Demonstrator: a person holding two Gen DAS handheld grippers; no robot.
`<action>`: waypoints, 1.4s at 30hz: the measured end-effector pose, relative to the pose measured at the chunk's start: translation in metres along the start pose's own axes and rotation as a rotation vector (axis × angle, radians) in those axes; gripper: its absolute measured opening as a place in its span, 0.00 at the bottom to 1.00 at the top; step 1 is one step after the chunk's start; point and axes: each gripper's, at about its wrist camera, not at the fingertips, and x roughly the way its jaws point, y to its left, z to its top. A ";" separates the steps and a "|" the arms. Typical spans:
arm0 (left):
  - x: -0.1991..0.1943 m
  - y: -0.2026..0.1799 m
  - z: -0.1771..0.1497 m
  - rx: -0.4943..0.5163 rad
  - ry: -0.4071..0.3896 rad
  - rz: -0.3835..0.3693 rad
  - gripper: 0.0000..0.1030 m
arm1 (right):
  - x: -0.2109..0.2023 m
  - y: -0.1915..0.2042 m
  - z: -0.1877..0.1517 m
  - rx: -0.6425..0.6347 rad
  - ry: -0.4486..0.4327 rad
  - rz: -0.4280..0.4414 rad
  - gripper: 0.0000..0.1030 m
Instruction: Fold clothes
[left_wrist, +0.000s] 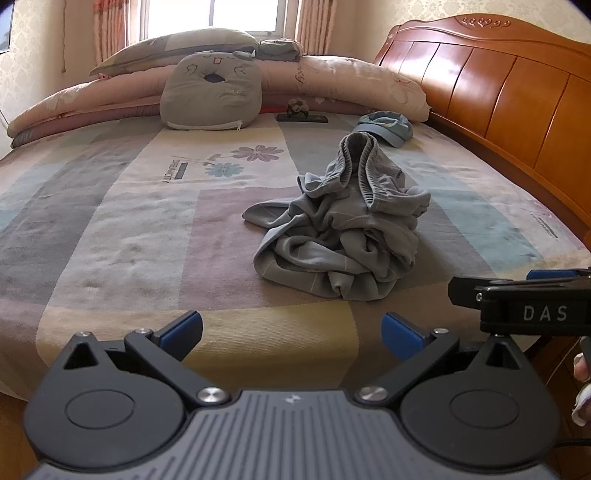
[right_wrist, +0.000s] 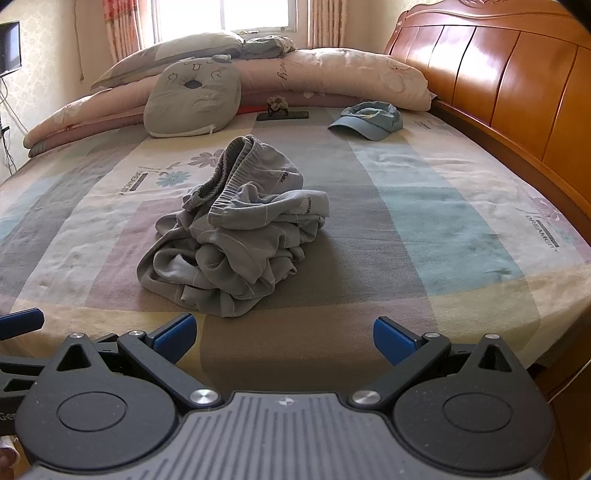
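Note:
A crumpled grey garment with a ribbed elastic waistband (left_wrist: 343, 225) (right_wrist: 236, 236) lies in a heap on the patterned bed sheet (left_wrist: 110, 229) (right_wrist: 424, 221). My left gripper (left_wrist: 291, 334) hovers open above the bed's near edge, short of the heap and to its left, with nothing between its blue pads. My right gripper (right_wrist: 284, 334) is also open and empty, near the same edge, with the heap ahead and slightly left. In the left wrist view the right gripper's black body (left_wrist: 532, 306) shows side-on at the right; part of the left gripper (right_wrist: 18, 321) shows at the left of the right wrist view.
A blue cap (left_wrist: 386, 127) (right_wrist: 369, 120) lies beyond the garment near the wooden headboard (left_wrist: 498, 85) (right_wrist: 517, 74). A grey cushion (left_wrist: 210, 92) (right_wrist: 192, 98), folded quilts and pillows (left_wrist: 332, 77) (right_wrist: 332, 74), and a small dark object (left_wrist: 303, 116) (right_wrist: 282, 114) sit at the far side.

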 end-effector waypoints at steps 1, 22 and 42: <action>0.000 0.000 0.000 0.000 0.001 0.000 0.99 | 0.000 0.000 0.000 -0.001 0.001 0.000 1.00; 0.023 0.001 0.009 -0.006 0.029 0.006 0.99 | 0.020 -0.003 0.009 -0.004 0.024 0.003 1.00; 0.081 0.008 0.041 -0.008 0.091 0.031 0.99 | 0.084 -0.008 0.043 -0.002 0.084 0.010 1.00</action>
